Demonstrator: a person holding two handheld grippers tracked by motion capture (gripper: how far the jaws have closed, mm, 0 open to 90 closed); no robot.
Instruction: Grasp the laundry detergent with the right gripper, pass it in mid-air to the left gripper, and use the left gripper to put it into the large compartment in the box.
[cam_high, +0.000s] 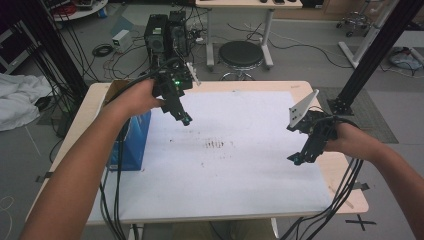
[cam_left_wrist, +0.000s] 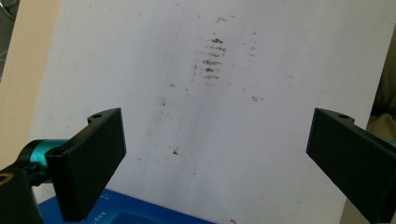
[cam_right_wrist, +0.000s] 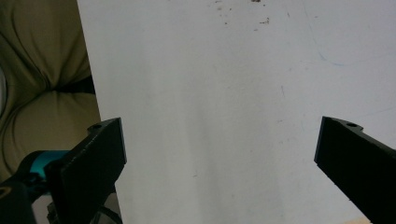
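- Left tool (cam_high: 185, 119) and right tool (cam_high: 298, 159): both released, jaws wide, hovering above the sheet.
- Tabletop (cam_high: 345, 175): pale wood under a smudged white sheet (cam_high: 235, 165).
- Blue box (cam_high: 134, 142) at the sheet's left edge.
- Round black stool (cam_high: 241, 54) on the grey floor beyond.

Matt, stained white paper sheet (cam_high: 240, 150)

Dim, even room light (softest at the edges), faint shadows, slightly blurred throughout.
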